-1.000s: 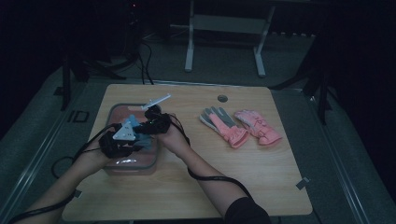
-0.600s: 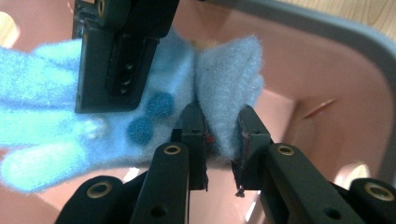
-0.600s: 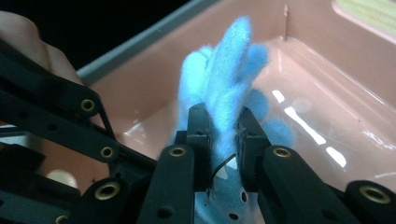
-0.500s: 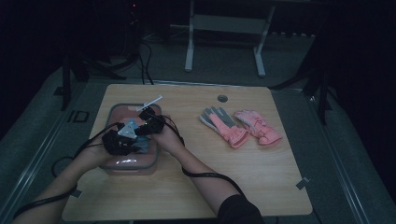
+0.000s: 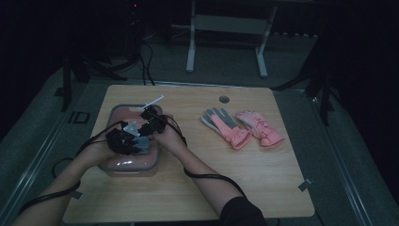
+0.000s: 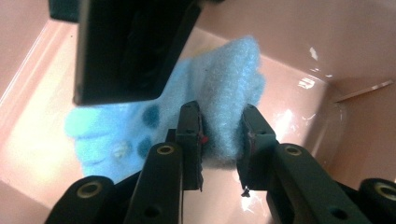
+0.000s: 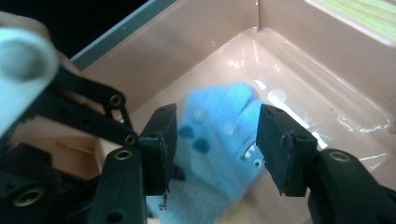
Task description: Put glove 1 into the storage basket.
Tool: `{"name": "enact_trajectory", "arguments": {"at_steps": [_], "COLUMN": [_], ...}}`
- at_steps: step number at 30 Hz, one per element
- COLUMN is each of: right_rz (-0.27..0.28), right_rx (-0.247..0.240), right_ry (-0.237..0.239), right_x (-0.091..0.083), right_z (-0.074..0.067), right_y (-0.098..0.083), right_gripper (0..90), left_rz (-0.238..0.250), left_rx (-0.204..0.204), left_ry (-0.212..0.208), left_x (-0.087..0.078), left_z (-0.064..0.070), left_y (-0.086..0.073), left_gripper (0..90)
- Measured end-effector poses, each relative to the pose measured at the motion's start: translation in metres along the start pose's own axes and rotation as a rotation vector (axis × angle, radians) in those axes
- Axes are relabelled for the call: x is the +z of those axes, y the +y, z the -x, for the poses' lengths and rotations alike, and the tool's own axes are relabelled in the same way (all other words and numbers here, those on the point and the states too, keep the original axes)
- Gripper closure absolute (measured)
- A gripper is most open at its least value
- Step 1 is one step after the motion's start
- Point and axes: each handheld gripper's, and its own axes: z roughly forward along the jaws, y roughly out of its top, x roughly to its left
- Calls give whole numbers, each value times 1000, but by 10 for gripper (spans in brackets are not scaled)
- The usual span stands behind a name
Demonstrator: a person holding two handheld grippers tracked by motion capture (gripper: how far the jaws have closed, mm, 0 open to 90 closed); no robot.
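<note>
A light blue glove point(image 6: 224, 88) lies inside a pink plastic bin point(image 5: 117, 165) at the table's left. My left gripper point(image 6: 219, 122) is shut on a raised fold of the glove, though its jaws have just been opening a little. My right gripper point(image 7: 219, 119) stands open over the glove's fingers point(image 7: 210, 149). Its jaws have just been opening, and the pads are clear of the cloth on both sides. In the high view both grippers, left point(image 5: 124, 139) and right point(image 5: 151, 123), reach down into the bin close together.
Two pink and grey gloves point(image 5: 226, 127) point(image 5: 261, 128) lie flat on the wooden table point(image 5: 197, 188) to the right of the bin. A white stick-like item point(image 5: 153, 100) rests at the bin's far rim. A round hole point(image 5: 224, 99) sits near the table's back edge.
Both hands have sunk lower into the bin with the blue glove. The right gripper's jaws have spread apart.
</note>
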Motion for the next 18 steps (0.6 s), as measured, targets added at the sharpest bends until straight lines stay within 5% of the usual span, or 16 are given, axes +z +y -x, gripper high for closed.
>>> {"name": "enact_trajectory", "arguments": {"at_steps": [3, 7, 12, 18], "right_rz": [11, 26, 71, 122], "right_rx": [3, -1, -5, -52], "right_ry": [7, 14, 61, 114], "right_x": [-5, -14, -33, -59], "right_z": [1, 1, 1, -3], "right_y": [-3, -7, -13, -20], "right_gripper": [422, 377, 265, 209], "left_rz": [-8, 8, 99, 222], "left_rx": [-16, -80, -163, -214], "left_ry": [2, 41, 48, 50], "left_x": [-1, -4, -16, -29], "left_z": [0, 4, 8, 21], "left_y": [0, -1, -6, 5], "left_gripper": [623, 375, 183, 84]}}
